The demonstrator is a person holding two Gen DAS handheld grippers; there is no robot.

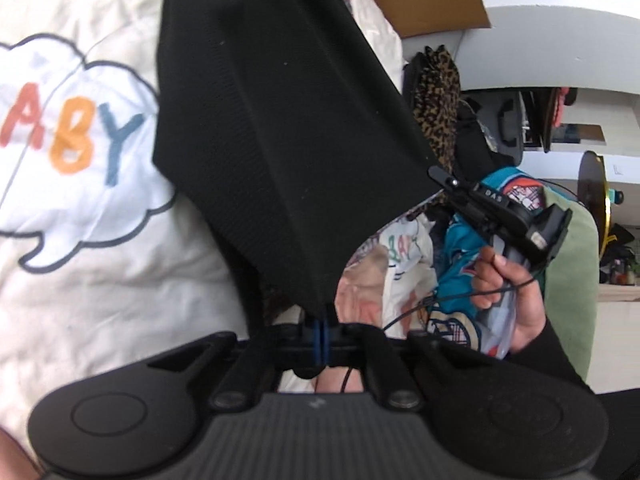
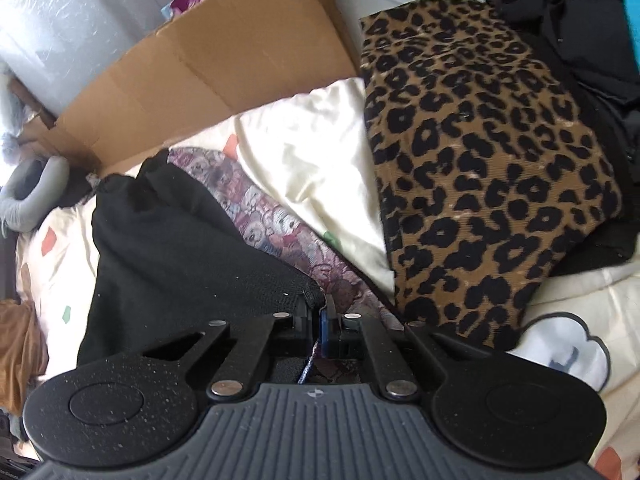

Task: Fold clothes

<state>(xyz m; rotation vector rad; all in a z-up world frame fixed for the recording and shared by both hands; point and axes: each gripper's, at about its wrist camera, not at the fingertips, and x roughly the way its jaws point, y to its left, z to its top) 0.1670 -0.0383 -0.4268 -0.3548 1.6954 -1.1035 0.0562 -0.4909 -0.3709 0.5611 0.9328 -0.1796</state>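
A black knit garment point(image 1: 280, 120) hangs stretched between both grippers above the bed. In the left wrist view my left gripper point(image 1: 322, 320) is shut on its lower corner, pinched between the blue pads. My right gripper point(image 1: 438, 172) grips the garment's other corner at the right, with a person's hand point(image 1: 508, 292) on its handle. In the right wrist view the black garment point(image 2: 172, 240) drapes away to the left, and the right gripper point(image 2: 318, 312) is shut on its edge.
A cream sheet with a "BABY" cloud print point(image 1: 80, 140) covers the bed. A leopard-print garment point(image 2: 480, 160) lies to the right beside dark clothes point(image 2: 580, 40). An open cardboard box point(image 2: 208, 64) stands behind. A teal and patterned clothes pile point(image 1: 452, 264) sits below the hand.
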